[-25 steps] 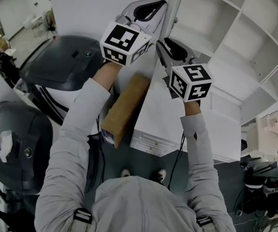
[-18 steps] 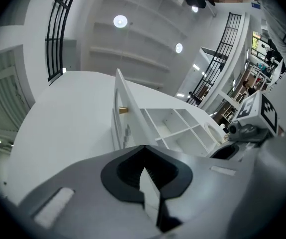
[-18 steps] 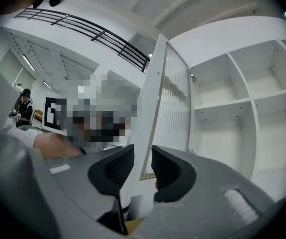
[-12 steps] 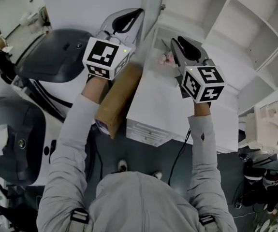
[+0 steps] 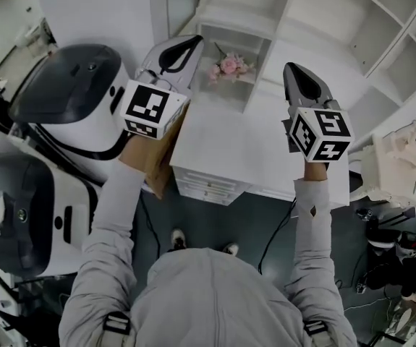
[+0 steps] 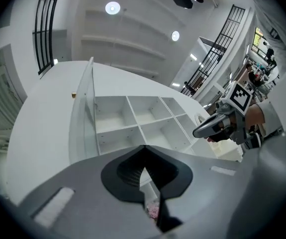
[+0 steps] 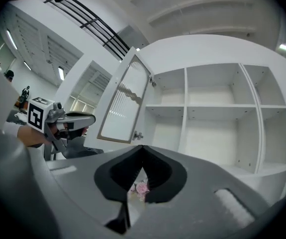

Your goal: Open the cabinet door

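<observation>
L gripper (image 5: 187,48): jaws pinched together, nothing btw them. Held up in front of the cabinet, touching nothing.
R gripper (image 5: 295,74): jaws have just been closing and the tips now meet on air, nothing caught. It hangs off to the right of the opening, no grip on anything.
Cabinet door (image 7: 123,102): the task's thing. Hinged at the left side of its compartment, swung well out, ribbed panel facing the R gripper's camera.
Why so: door stands off the frame w/ neither gripper on it, so I'd judge the opening as good as done. The two grippers sit either side, prob. to stay clear of the swing.
Cabinet (image 5: 260,71): white cubby unit, dividers in a grid.
Opened compartment: holds pink flowers (image 5: 229,66) on its floor.
Other cubbies: nothing visible in them from either gripper view.
Cardboard box (image 5: 160,154): under the L gripper, beside a low white drawer unit (image 5: 229,139). Contents: can't tell.
</observation>
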`<act>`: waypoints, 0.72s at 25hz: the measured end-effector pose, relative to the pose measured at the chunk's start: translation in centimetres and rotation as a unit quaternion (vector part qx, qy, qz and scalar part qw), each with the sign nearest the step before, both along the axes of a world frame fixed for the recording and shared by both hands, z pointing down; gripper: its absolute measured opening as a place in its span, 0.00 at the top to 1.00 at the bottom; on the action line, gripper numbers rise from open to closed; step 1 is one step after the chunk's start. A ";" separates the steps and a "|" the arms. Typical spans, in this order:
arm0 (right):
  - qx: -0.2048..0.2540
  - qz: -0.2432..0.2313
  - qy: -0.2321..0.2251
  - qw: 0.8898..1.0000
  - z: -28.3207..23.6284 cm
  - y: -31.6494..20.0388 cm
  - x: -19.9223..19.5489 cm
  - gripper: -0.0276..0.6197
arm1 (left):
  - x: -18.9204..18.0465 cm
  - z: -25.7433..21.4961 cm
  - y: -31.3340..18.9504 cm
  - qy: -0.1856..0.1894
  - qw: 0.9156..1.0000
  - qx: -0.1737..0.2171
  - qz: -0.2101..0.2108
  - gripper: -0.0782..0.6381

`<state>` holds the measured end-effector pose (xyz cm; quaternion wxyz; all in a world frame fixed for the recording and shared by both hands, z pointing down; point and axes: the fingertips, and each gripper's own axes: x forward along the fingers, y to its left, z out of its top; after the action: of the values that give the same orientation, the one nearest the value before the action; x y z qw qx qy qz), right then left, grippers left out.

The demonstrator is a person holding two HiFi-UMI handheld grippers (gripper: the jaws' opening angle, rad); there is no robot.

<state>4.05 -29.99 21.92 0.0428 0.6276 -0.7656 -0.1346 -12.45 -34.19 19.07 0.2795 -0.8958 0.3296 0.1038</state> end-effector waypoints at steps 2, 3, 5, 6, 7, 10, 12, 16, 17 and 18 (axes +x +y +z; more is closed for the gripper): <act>-0.004 0.012 -0.004 1.000 0.8 1.0 1.8 0.95 | 1.1 1.4 0.4 -0.012 1.000 -0.011 0.005 0.87; -0.007 0.017 -0.006 1.000 1.2 1.5 2.5 0.95 | 1.7 2.1 0.6 -0.019 1.000 -0.016 0.008 0.87; -0.013 0.024 -0.008 1.000 2.1 2.5 3.9 0.95 | 2.6 3.5 1.0 -0.031 0.999 -0.024 0.016 0.87; -0.017 0.028 -0.011 0.999 2.6 2.9 4.4 0.95 | 3.0 4.2 1.2 -0.036 0.999 -0.028 0.019 0.87; -0.020 0.031 -0.014 0.999 3.1 3.3 5.0 0.95 | 3.4 4.8 1.4 -0.040 0.998 -0.032 0.022 0.87; -0.028 0.042 -0.025 0.998 4.6 4.6 6.4 0.95 | 4.5 7.1 2.2 -0.048 0.997 -0.050 0.034 0.87; -0.028 0.046 -0.029 0.998 5.7 5.7 6.8 0.95 | 5.0 8.7 2.8 -0.052 0.996 -0.063 0.041 0.87; -0.029 0.053 -0.022 0.998 7.4 7.4 6.8 0.95 | 5.8 11.3 3.8 -0.065 0.993 -0.081 0.050 0.87; -0.031 0.056 -0.018 0.998 7.7 7.7 6.8 0.95 | 6.0 11.8 4.1 -0.066 0.993 -0.084 0.051 0.87; -0.033 0.057 -0.016 0.998 8.1 7.9 6.8 0.95 | 6.2 12.2 4.5 -0.068 0.992 -0.087 0.054 0.87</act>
<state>10.86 -22.13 29.98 0.0584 0.6706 -0.7332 -0.0965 -6.23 -29.72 31.29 0.2162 -0.9382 0.2689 0.0288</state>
